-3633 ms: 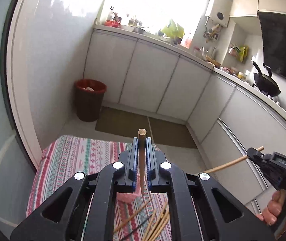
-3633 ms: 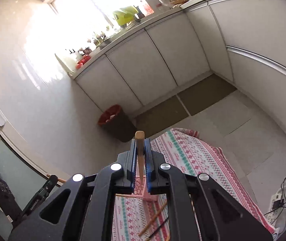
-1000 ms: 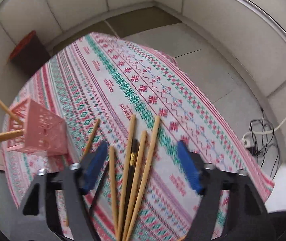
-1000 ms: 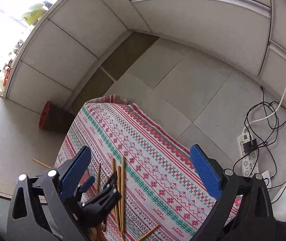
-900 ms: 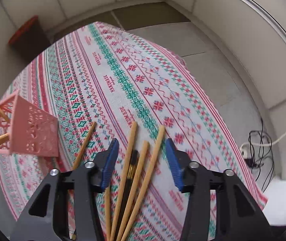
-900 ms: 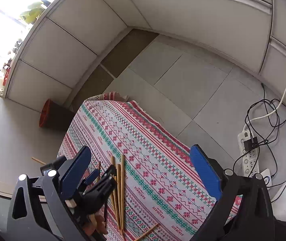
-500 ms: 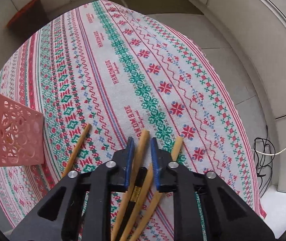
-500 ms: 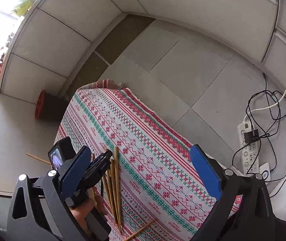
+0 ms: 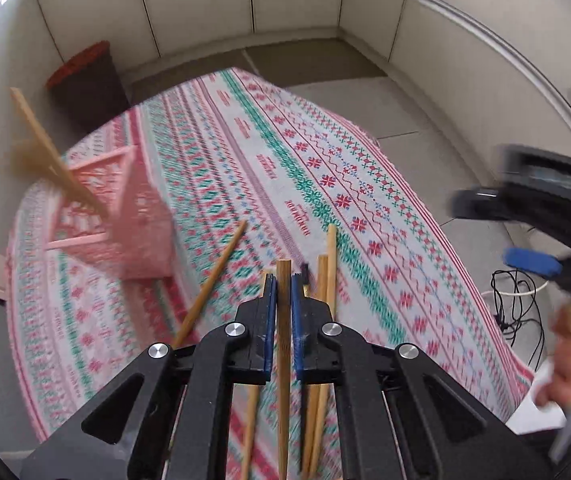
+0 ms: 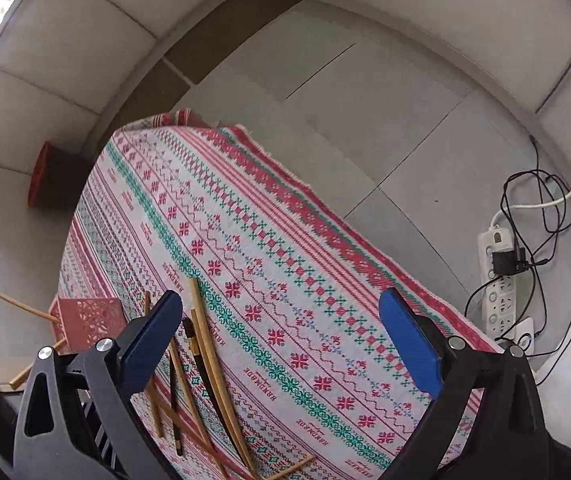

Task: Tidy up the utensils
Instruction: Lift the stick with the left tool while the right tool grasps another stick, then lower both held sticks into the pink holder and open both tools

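Wooden chopstick (image 9: 284, 320) pinched in left gripper (image 9: 281, 280), pale, straight, square-tipped

Wooden chopsticks (image 10: 209, 364) lie loosely grouped beside a pink lattice basket (image 10: 85, 320)

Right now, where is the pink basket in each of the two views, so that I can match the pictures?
Left wrist view: the pink basket is at the left, on the patterned tablecloth, with chopsticks leaning out of it.
Right wrist view: the pink basket is at the lower left, beside the right gripper's near finger.
Shared landmark: the dark red-rimmed bin on the floor.
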`<action>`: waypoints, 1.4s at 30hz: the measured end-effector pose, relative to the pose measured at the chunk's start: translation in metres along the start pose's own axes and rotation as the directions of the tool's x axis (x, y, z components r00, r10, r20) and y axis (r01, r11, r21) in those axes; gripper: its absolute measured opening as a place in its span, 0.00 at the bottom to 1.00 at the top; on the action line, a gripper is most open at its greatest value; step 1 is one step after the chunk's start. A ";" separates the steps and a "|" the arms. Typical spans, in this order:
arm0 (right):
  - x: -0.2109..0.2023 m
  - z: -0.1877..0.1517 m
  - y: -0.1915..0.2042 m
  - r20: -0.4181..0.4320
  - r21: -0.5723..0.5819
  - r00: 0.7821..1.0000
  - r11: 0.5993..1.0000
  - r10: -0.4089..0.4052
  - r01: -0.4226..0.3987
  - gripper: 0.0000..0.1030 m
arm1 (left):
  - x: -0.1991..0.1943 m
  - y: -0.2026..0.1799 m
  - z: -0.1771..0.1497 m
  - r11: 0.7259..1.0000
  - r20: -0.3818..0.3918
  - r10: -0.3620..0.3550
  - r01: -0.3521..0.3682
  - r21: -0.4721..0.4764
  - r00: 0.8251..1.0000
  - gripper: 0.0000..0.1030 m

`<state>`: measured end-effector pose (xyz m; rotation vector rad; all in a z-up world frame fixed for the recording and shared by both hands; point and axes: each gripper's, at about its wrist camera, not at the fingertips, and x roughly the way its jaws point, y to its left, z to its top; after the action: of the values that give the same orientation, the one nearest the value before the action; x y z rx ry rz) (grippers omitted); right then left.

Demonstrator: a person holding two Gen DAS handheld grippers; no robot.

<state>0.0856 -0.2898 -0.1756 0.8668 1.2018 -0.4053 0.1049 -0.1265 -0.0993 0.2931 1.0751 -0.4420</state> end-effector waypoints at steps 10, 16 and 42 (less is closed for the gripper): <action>0.060 -0.017 0.071 -0.052 -0.170 0.995 0.983 -0.082 0.073 0.57 | -0.097 0.025 -0.029 0.998 0.199 -0.033 0.042 -0.040 0.980 0.06; 0.090 -0.019 0.081 -0.064 -0.197 0.986 0.970 -0.155 0.139 0.36 | -0.118 0.041 -0.026 0.995 0.246 -0.038 0.059 -0.075 0.968 0.06; -0.193 -0.072 0.070 0.391 -0.426 0.883 0.902 0.258 -0.075 0.07 | -0.227 0.076 -0.022 0.980 0.493 0.021 0.080 -0.183 0.870 0.06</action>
<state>0.0225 -0.2225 0.0215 0.4798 0.7385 -0.1829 0.0336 -0.0042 0.0949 -0.0208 0.6121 -0.4045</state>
